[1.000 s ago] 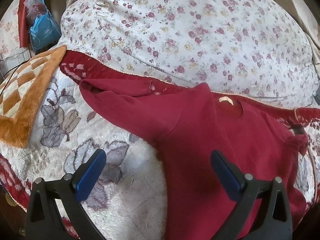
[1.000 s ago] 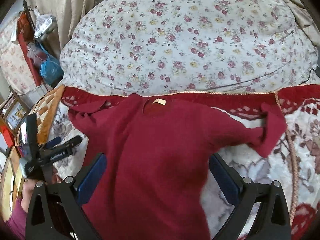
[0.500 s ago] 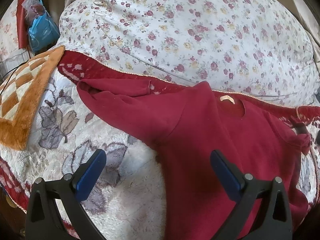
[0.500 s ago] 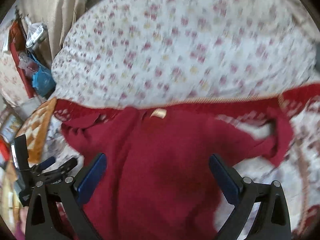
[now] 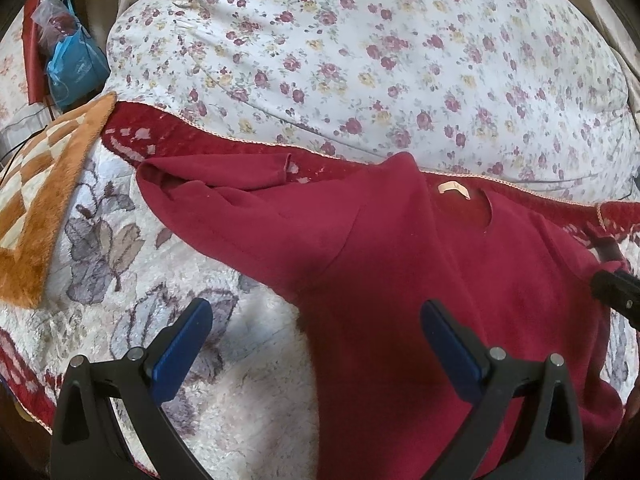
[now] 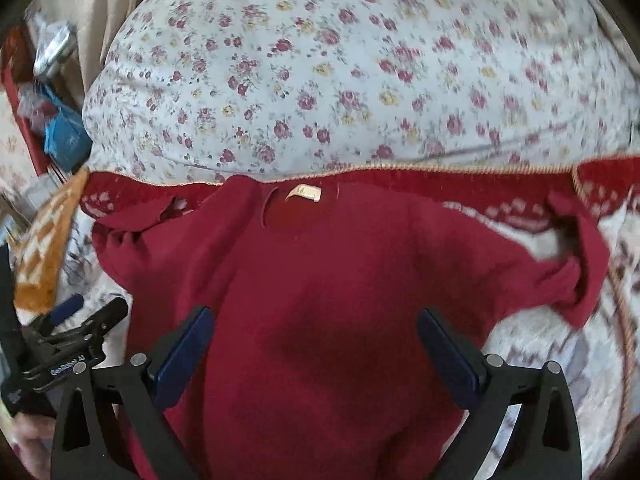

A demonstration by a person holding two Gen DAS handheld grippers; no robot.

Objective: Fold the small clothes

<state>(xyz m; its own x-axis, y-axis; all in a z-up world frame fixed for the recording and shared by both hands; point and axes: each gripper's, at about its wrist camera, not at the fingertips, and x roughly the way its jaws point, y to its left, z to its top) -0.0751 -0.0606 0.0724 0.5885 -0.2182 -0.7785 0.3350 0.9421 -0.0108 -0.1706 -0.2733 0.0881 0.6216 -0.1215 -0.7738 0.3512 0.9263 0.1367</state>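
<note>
Red sweater [image 6: 320, 300] lies flat on bed [image 5: 240, 400], sleeves out, unfolded; both hand-held grippers, left [image 5: 316, 344] and right [image 6: 316, 344], wide, empty.

right gripper [image 6: 312, 344] jaws wide apart above red sweater [image 6: 320, 300] | sweater spread flat on blanket [image 6: 560, 340] | left gripper [image 6: 76, 320] at left edge

Dark red sweater [image 6: 320, 300], white duvet [image 6: 340, 72] with small red and yellow flowers
</note>
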